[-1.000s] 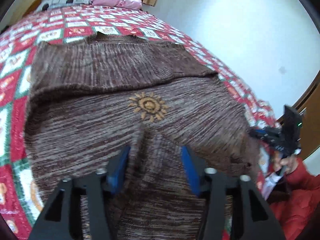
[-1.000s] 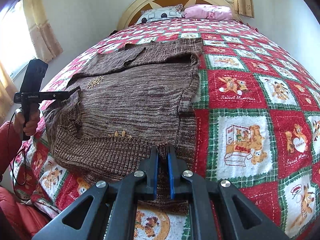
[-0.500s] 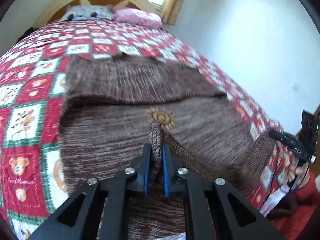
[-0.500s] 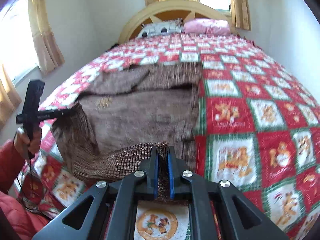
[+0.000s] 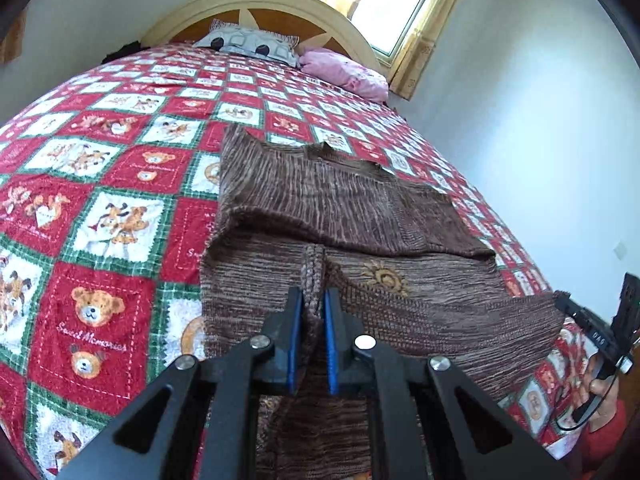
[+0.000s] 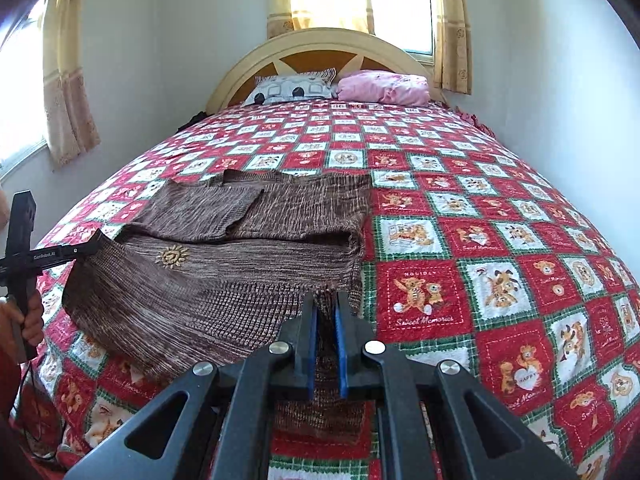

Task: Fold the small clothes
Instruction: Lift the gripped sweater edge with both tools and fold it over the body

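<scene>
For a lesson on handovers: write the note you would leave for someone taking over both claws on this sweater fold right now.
Left claw: shut on the sweater hem, lifted.
Right claw: shut on the hem's other corner, lifted.
Sweater: on the quilt, collar toward the pillows, sun motif up.
Done: sleeves folded across the chest; both hem corners gripped and raised.
Left: carry the hem up toward the collar, lay it down, release both claws, smooth.

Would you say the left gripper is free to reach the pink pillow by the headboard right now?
Probably not: the left gripper is shut on the hem of the brown knitted sweater, and the pink pillow lies at the far end of the bed, beyond the sweater.
</scene>
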The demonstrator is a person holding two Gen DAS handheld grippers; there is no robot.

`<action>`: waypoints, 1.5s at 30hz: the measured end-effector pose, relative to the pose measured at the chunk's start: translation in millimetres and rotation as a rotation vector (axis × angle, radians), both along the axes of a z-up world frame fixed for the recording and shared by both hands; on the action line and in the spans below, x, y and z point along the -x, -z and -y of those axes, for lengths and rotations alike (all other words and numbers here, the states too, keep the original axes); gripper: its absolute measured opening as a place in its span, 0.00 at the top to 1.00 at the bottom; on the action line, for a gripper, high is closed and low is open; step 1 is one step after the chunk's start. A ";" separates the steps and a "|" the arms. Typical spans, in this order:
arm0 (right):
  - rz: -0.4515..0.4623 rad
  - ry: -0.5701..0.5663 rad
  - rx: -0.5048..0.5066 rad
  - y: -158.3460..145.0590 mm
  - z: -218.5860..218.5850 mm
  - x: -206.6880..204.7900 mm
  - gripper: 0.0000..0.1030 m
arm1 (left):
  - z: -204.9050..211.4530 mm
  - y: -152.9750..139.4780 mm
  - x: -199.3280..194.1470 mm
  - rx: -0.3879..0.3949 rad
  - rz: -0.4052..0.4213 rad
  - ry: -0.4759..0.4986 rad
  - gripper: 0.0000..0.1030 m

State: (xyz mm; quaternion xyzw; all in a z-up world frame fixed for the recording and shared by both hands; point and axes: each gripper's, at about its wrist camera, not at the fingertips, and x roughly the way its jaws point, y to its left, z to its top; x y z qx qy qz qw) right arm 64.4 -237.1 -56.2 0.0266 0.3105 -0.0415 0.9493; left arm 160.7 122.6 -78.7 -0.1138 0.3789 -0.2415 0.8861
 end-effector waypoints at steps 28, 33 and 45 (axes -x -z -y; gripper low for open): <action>-0.030 -0.059 0.095 -17.6 1.6 -163.4 0.94 | 3.3 -18.6 -88.0 -0.126 -0.020 -0.072 0.83; -0.056 -0.065 0.104 -0.2 1.3 -151.1 0.94 | 19.8 9.3 -80.3 -0.189 -0.042 0.019 0.49; -0.075 -0.050 0.054 9.1 5.6 -141.7 0.94 | 20.3 29.4 -79.4 -0.152 -0.132 0.018 0.46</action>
